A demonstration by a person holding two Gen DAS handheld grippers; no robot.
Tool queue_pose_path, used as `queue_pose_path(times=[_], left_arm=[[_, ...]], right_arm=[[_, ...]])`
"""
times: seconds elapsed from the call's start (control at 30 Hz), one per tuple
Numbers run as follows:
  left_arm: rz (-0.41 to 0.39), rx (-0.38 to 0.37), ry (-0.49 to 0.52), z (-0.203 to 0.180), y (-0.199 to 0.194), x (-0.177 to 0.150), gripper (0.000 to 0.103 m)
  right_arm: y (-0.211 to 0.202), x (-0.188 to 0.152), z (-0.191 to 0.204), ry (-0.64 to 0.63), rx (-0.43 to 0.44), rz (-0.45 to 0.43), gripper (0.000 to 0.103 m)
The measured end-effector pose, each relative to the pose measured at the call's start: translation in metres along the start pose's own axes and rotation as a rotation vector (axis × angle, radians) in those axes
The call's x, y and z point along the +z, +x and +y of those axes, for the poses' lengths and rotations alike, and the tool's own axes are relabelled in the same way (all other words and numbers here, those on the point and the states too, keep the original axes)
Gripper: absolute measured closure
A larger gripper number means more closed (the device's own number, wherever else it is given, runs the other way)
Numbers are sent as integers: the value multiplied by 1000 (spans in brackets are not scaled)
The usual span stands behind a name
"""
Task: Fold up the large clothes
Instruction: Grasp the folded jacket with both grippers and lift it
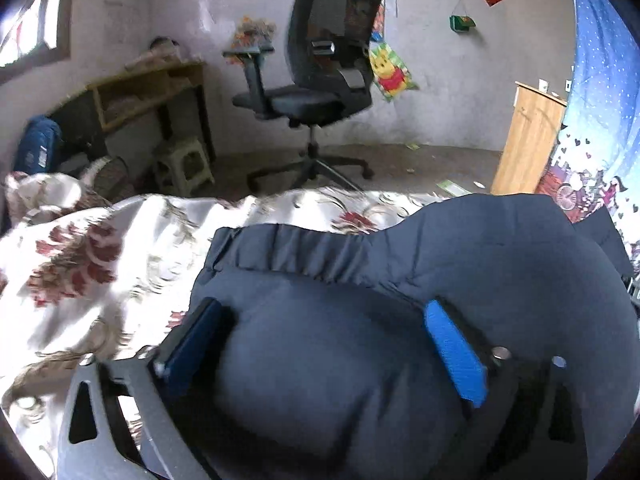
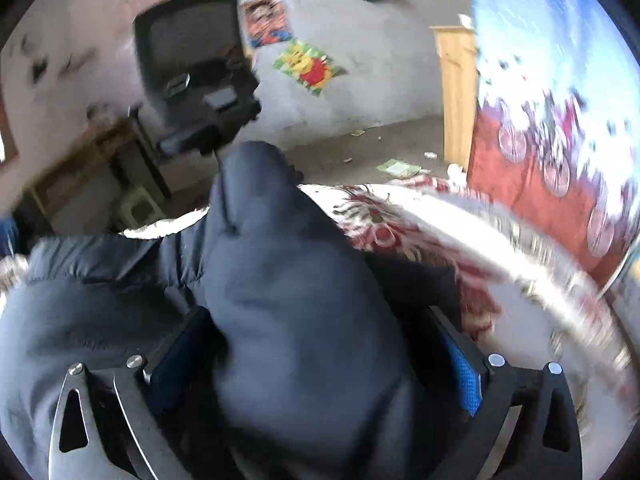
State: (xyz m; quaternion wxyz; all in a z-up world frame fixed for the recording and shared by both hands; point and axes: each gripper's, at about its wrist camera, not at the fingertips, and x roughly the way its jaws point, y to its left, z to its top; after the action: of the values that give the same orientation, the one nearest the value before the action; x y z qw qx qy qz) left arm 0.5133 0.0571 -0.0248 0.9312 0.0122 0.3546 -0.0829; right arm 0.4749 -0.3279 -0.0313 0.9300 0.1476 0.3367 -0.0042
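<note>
Nearest to the left camera, the left gripper has its two blue pads spread wide apart, and a rounded bulge of the dark navy padded garment lies between them; the pads do not seem to press on it, so I judge the cloth is free. In the right view the right gripper also stands wide apart, with a thick hump of the same garment rising between its fingers and hiding most of the far pad; it looks loose there too. The garment lies directly in front of and under both grippers, on the bed with the white cover printed with red flowers. Its gathered elastic hem runs across the left view, from left to right, just beyond the left fingertips, so the long axis seems to lie sideways to both hands. Both hands are about equally near; the left one sits closer to the hem. Farther away stand a black mesh office chair, a wooden desk and a pale plastic stool. No container with contents is clearly visible.
</note>
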Motion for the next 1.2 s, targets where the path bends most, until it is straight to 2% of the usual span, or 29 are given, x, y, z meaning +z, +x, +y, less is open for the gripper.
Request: queue_pose_path(times=[0.03,0.17,0.37,0.47,0.57,0.67,0.8,0.93,1.13,1.2], left_arm=[[16,-26,-8,3,5,1,1],[16,-54,-46,14,9,-3,1],[14,-63,-72,19,5,-2,1],[-22,-27,-102,26,-14,-3,1],[-69,-34,-139,42,-38,-9,1],[-68,-52,-141,58,-57,-18,1],[-8,-62,-94,75,-66,-32,1],[65,-98,-93,84,-55,-39,1],[204,-255,-188,95,-28,-46,1],[231,-314,-241,102,-19,-52,1]], right_arm=[[-2,-6,-6,31,13,-19,0],[-7,-15,-15,71,50,-56,0],[-6,-14,-14,71,53,-72,0],[-3,-12,-10,60,41,-71,0],[-6,-13,-11,62,43,-76,0],[-11,-12,-13,68,54,-53,0],[-24,-10,-22,57,47,5,0],[-32,-12,-40,81,107,76,0],[-29,-19,-42,-15,180,193,0],[-28,-25,-43,-35,199,185,0]])
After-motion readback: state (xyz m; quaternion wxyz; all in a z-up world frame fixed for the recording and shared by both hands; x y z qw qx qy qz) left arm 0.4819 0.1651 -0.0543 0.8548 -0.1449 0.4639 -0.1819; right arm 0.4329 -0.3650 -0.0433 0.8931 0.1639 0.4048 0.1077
